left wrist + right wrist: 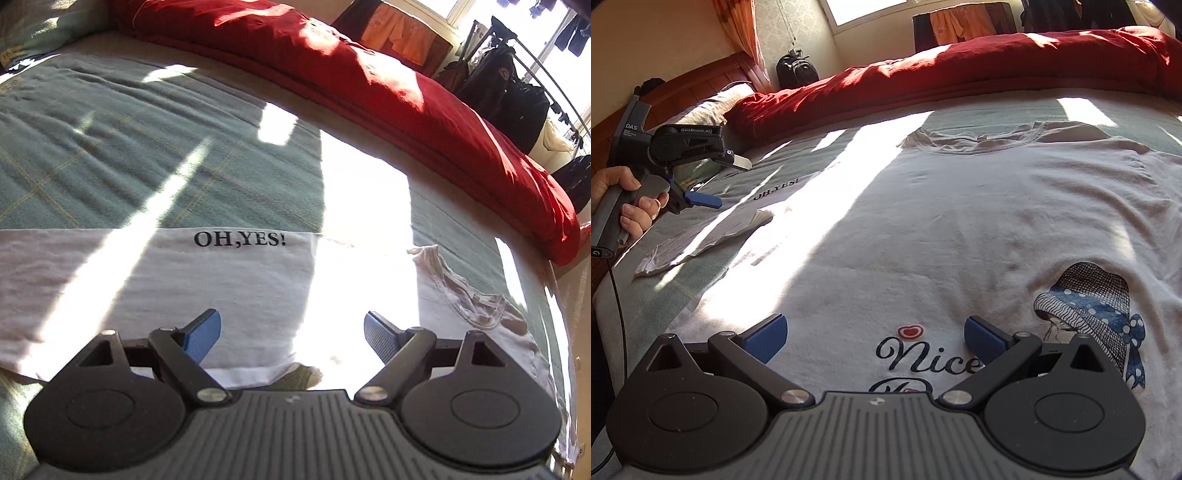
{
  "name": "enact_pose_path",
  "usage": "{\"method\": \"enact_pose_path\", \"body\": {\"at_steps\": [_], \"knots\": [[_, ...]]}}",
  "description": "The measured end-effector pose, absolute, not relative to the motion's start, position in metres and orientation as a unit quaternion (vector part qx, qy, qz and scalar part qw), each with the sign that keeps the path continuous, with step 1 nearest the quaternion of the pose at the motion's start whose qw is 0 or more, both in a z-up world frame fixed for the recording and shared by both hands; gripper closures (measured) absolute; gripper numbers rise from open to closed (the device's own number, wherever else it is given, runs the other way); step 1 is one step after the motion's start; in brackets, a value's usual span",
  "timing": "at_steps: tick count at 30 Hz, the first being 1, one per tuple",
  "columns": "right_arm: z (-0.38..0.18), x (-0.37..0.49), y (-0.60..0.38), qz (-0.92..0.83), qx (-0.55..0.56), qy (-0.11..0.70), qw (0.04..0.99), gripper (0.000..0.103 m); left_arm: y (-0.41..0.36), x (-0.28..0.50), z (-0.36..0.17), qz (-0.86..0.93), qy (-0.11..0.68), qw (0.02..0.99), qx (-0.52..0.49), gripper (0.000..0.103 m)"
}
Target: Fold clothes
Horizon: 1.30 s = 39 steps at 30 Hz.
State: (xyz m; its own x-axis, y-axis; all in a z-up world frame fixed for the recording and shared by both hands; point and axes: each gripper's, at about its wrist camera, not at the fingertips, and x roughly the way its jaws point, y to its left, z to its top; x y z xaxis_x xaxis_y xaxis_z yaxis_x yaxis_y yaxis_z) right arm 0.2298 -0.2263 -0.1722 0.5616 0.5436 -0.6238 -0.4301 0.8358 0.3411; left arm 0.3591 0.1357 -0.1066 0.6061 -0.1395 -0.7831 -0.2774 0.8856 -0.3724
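A white T-shirt [960, 221] lies spread flat on the green blanket [110, 147], neckline [979, 142] towards the red quilt. Its front shows a "Nice" print [923, 358] and a drawing of a hatted figure [1093, 314]. The left part bears the words "OH,YES!" [239, 239], and one sleeve [701, 243] lies crumpled beside it. My right gripper [875, 338] hovers open over the "Nice" print, nothing between its blue pads. A hand holds my left gripper [724, 181] over the shirt's left side. In its own view the left gripper [291, 336] stands open and empty.
A red quilt [960, 77] is bunched along the far side of the bed. A pillow [713, 107] and wooden headboard [690, 85] are at the left. Beyond the bed are a backpack [796, 72] and a rack of dark clothes [517, 92]. Strong sun patches cross the bed.
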Motion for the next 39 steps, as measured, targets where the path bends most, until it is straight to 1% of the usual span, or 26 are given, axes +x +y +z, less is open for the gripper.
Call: {"method": "enact_pose_path", "body": {"at_steps": [4, 8, 11, 15, 19, 22, 26, 32, 39], "knots": [[-0.172, 0.231, -0.228, 0.279, 0.080, 0.380, 0.878, 0.000, 0.105, 0.374, -0.127, 0.021, 0.468, 0.853, -0.229, 0.019], [-0.171, 0.231, -0.231, 0.279, 0.088, 0.383, 0.876, 0.000, 0.102, 0.361, -0.145, 0.021, 0.483, 0.840, -0.245, 0.019], [-0.170, 0.233, -0.233, 0.278, 0.095, 0.386, 0.874, 0.000, 0.103, 0.352, -0.141, 0.018, 0.486, 0.839, -0.246, 0.019], [-0.171, 0.233, -0.233, 0.278, 0.095, 0.387, 0.874, 0.000, 0.099, 0.353, -0.122, 0.021, 0.473, 0.849, -0.234, 0.019], [-0.172, 0.231, -0.230, 0.276, 0.083, 0.385, 0.877, 0.000, 0.078, 0.357, -0.106, 0.006, 0.468, 0.857, -0.214, 0.019], [-0.171, 0.231, -0.230, 0.276, 0.083, 0.384, 0.877, 0.000, 0.055, 0.359, -0.103, -0.007, 0.481, 0.856, -0.191, 0.019], [-0.171, 0.232, -0.233, 0.277, 0.094, 0.387, 0.875, 0.000, 0.024, 0.361, -0.109, -0.026, 0.501, 0.851, -0.157, 0.019], [-0.171, 0.234, -0.237, 0.277, 0.110, 0.392, 0.870, 0.000, 0.007, 0.358, -0.130, -0.025, 0.530, 0.838, -0.128, 0.019], [-0.171, 0.238, -0.243, 0.276, 0.130, 0.397, 0.865, 0.000, 0.019, 0.331, -0.135, -0.002, 0.539, 0.830, -0.140, 0.019]]}}
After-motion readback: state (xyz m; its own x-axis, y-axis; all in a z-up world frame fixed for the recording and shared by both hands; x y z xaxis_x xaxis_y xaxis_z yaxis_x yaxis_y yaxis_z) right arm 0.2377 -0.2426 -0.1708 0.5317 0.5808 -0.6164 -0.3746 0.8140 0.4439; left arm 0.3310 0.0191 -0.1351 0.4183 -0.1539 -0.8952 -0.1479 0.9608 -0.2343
